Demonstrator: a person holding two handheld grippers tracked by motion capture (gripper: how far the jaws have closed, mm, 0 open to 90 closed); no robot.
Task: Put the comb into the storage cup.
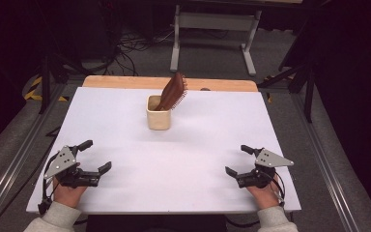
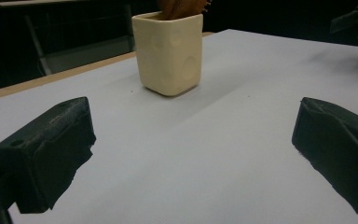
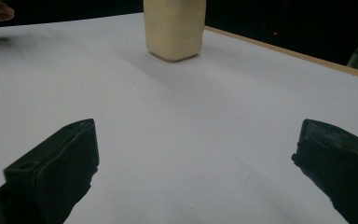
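A: Where's the cream cup (image 1: 158,118) on the white table (image 1: 174,169)?

B: Toward the far edge, about midway across, upright. A brown hairbrush (image 1: 173,92) stands in it, handle down, head leaning away from the cup's near wall, bristles on the right.

A: And the grippers, measured from the cup?

B: Both are well apart from it, close to the near edge. The left gripper (image 1: 96,155) sits near-left of the cup, the right gripper (image 1: 240,159) near-right, each held by a hand that comes over the near edge.

A: Jaws?

B: Spread wide on both, nothing between them. In the left gripper view the cup (image 2: 169,52) shows beyond the gap, and in the right gripper view the cup (image 3: 174,29) does too.

A: Room to move?

B: Bare white surface lies all around the cup: between it and each gripper, and out to the left and right edges. Behind the cup a strip of wood (image 1: 125,82) runs along the far edge.
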